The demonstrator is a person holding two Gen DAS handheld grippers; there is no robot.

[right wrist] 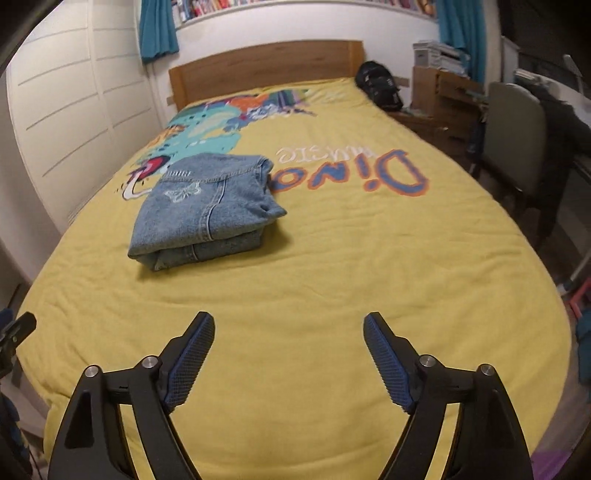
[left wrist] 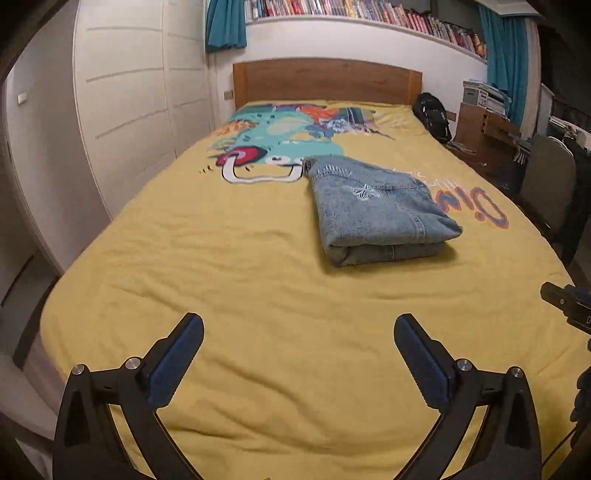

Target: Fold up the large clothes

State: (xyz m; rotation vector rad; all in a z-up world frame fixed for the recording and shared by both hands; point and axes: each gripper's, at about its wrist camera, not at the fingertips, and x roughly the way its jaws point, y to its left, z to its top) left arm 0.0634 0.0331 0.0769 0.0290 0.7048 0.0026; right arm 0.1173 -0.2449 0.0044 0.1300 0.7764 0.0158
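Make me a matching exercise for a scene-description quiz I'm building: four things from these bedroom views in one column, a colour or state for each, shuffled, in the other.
Things:
1. folded jeans
2. bedspread
3. curtains
4. left claw

Descriptions:
A. teal, hanging by the bookshelf
B. open, nothing between its fingers
C. blue denim, lying in a neat stack with an embroidered butterfly on top
D. yellow, printed with a cartoon dinosaur

Pairs: 1-C, 2-D, 3-A, 4-B
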